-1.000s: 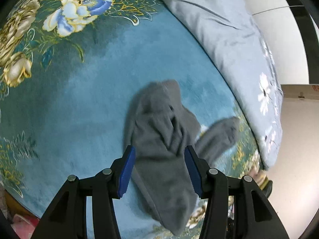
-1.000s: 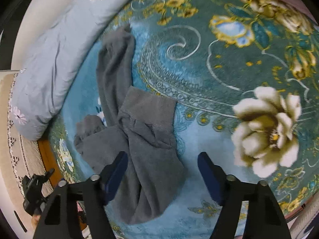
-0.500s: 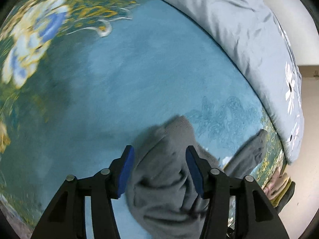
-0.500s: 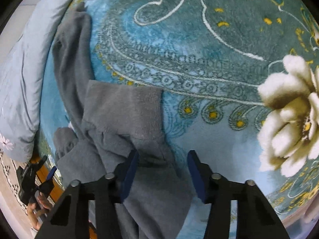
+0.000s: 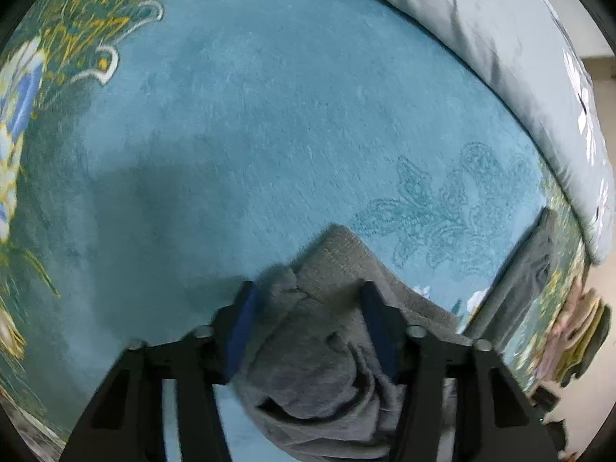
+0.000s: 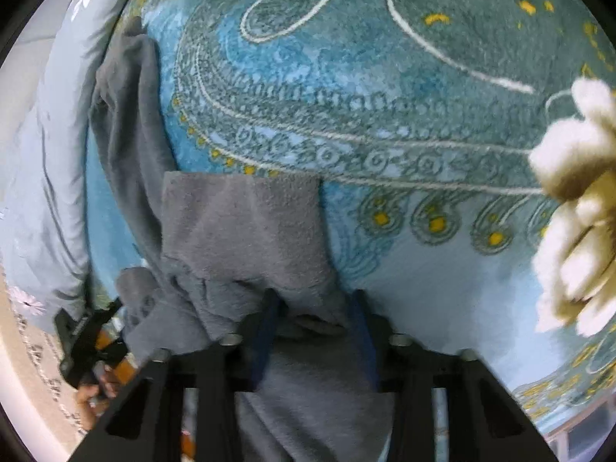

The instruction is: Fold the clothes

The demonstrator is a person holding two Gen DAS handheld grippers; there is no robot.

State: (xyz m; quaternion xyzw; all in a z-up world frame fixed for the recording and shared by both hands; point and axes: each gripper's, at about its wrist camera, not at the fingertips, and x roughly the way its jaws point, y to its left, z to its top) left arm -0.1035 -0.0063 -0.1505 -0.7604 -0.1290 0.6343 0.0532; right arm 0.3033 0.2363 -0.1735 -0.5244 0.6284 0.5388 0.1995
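Both of my hands have come down onto the grey garment (image 6: 238, 227) since the earlier frames, and both sets of jaws are narrower; the garment lies crumpled on the patterned blanket (image 5: 269, 115), its long axis running away toward the grey quilt (image 5: 481, 19); left gripper (image 5: 306, 308) jaws are closing around a raised fold; right gripper (image 6: 313, 308) jaws are closing on the near hem; cloth sits between both pairs.

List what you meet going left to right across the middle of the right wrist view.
Pale blue quilt → grey garment → teal patterned blanket → its cream flower print.
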